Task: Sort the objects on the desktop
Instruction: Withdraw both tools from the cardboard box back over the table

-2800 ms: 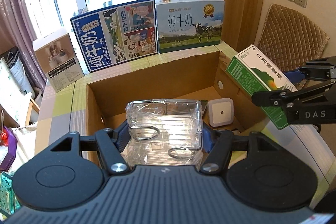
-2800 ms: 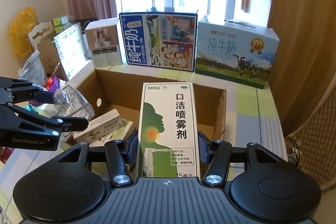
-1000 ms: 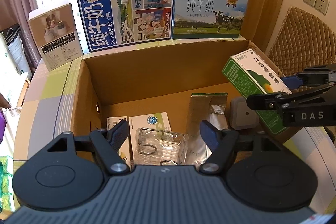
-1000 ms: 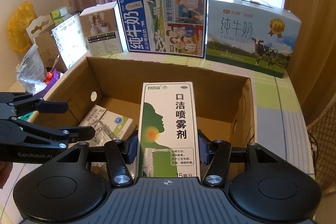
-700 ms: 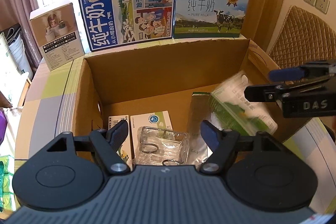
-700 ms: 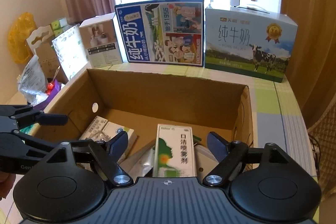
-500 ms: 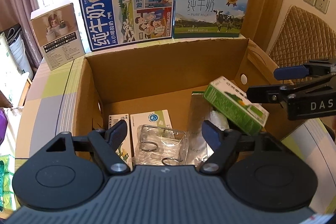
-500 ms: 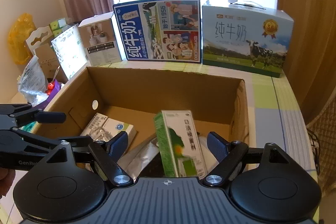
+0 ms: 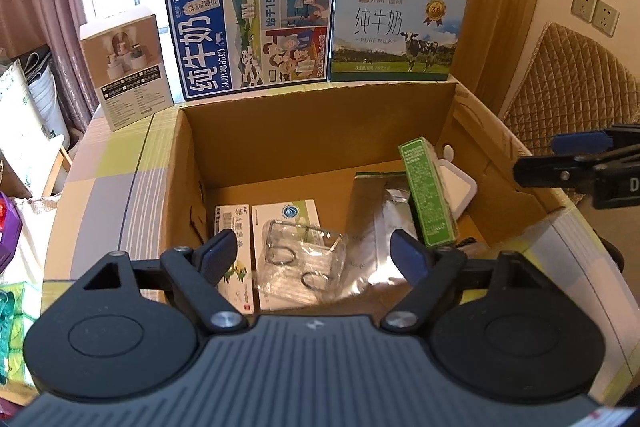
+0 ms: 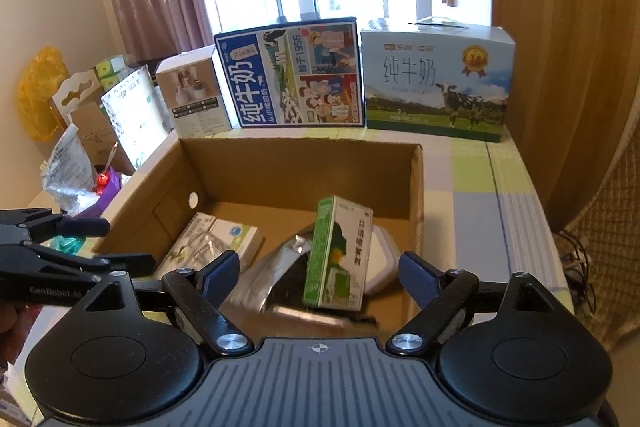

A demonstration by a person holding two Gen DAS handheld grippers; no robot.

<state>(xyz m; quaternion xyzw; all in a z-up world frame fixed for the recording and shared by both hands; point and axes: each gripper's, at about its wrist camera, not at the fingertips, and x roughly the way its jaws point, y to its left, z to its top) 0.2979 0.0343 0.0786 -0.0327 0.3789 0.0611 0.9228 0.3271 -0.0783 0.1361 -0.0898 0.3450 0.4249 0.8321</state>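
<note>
An open cardboard box point(image 9: 312, 111) point(image 10: 304, 163) sits on the table. Inside lie a clear plastic pack of metal hooks point(image 9: 302, 259), two flat white-and-green cartons point(image 9: 280, 223) point(image 10: 216, 239), a silver foil pouch point(image 9: 380, 223) point(image 10: 280, 267), a white square device point(image 9: 458, 187) point(image 10: 382, 259) and a green-and-white spray carton point(image 9: 428, 195) point(image 10: 338, 253) lying tilted on its edge. My left gripper point(image 9: 316, 255) is open and empty over the box's near edge. My right gripper point(image 10: 320, 271) is open and empty above the spray carton; it shows at the right in the left wrist view point(image 9: 576, 163).
Two milk cartons, blue point(image 9: 252, 35) and white-green point(image 9: 396, 35), and a small beige box point(image 9: 128, 67) stand behind the cardboard box. Bags and clutter point(image 10: 80, 147) lie left of the table. A quilted chair point(image 9: 572, 99) stands at the right.
My right gripper opened and let go of the spray carton, which dropped into the box and tipped onto its edge. My left gripper earlier let go of the hook pack into the box.
</note>
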